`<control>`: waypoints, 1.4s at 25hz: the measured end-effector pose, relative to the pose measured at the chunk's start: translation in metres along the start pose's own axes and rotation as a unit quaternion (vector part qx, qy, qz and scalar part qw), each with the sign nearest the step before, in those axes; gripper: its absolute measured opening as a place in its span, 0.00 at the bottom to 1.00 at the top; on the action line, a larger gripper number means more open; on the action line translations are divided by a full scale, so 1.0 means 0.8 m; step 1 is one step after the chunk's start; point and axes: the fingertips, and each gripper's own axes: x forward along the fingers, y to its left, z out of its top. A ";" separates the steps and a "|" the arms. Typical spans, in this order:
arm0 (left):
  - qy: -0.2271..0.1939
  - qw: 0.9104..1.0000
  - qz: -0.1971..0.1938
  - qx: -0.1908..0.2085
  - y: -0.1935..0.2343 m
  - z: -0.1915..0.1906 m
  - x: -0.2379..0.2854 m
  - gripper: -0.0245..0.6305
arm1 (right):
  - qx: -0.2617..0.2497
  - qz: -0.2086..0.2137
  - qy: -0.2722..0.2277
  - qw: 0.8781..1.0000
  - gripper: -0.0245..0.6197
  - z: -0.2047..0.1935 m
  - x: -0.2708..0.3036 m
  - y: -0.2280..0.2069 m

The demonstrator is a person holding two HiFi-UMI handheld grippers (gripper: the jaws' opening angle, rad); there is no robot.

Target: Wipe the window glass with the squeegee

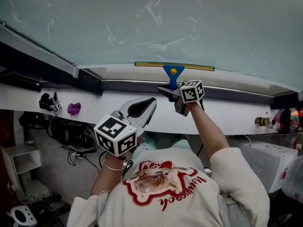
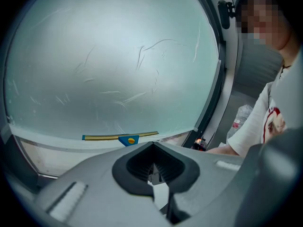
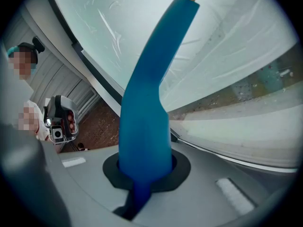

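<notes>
The glass (image 1: 142, 22) fills the top of the head view, a wide pale pane with a dark frame (image 1: 128, 85) along its lower edge. The squeegee (image 1: 173, 71) sits at the very bottom of the pane. Its blade (image 1: 173, 65) lies level, at or just above the pale strip over the frame, and whether the rubber presses on the glass cannot be told.

The right gripper (image 1: 171, 92) reaches up to it, jaws clamped on the blue handle (image 3: 144, 126), which runs up and away toward the pane in the right gripper view. The left gripper (image 1: 150, 102) hangs lower and nearer the person, well apart from the squeegee. Its jaws are together with nothing between them.

Thin streaks (image 1: 158, 6) cross the pane above the blade, with more off to the left and across the middle in the left gripper view. So the wiping looks far from finished. With the blade at the foot of the glass, this reads as the end of one downward stroke. The pane on both sides and above it probably needs further passes
</notes>
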 end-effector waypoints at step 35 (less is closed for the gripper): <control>-0.100 0.992 0.014 0.078 0.115 0.082 -0.206 0.04 | -0.173 0.049 -0.104 0.978 0.08 0.217 0.106 0.324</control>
